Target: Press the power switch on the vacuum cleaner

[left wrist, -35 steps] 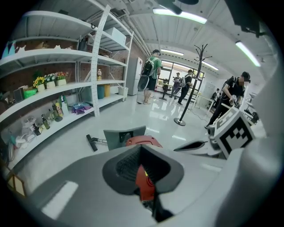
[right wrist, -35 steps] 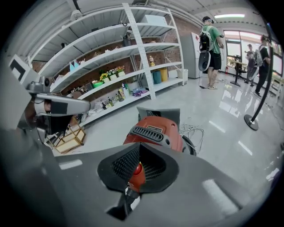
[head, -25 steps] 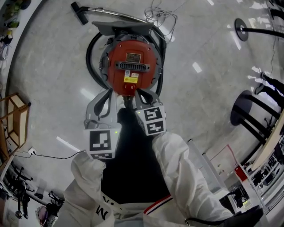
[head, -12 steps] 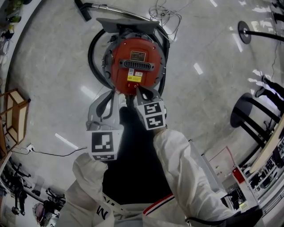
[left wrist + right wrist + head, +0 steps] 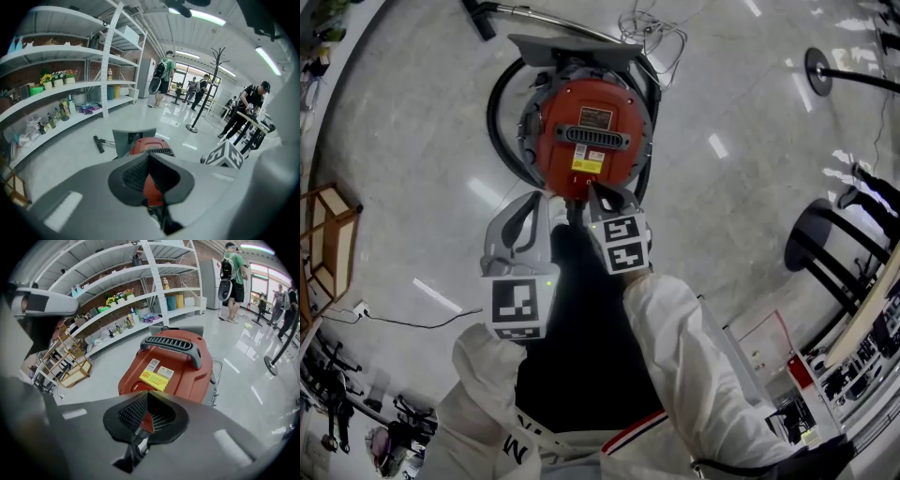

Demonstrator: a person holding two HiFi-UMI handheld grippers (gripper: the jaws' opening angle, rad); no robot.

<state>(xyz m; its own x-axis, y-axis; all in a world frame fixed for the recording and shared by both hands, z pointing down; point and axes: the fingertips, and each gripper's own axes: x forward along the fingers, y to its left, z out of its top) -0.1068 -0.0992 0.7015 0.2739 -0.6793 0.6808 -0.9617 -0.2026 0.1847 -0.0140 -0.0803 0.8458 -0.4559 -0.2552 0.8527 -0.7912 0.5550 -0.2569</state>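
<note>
Shiny grey floor (image 5: 412, 141), with the red vacuum cleaner (image 5: 592, 141) sitting out in the open. A black hose (image 5: 495, 122) loops round its left side, and the wand (image 5: 553, 21) and tangled cable (image 5: 649, 33) lie behind it. The right tool (image 5: 596, 193), jaws together, is at the vacuum's near edge. The left tool (image 5: 538, 199), also closed, is just beside it. Can't tell if either is touching.

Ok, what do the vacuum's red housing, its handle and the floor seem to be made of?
Red housing: likely moulded plastic with a semi-gloss finish, going by its smooth rounded edges and soft highlights.
Handle: grey plastic by the look, matte, with moulded slots along it.
Floor: hard and polished, perhaps stone, tile or coated concrete; it shows bright, mirror-like reflections.
</note>
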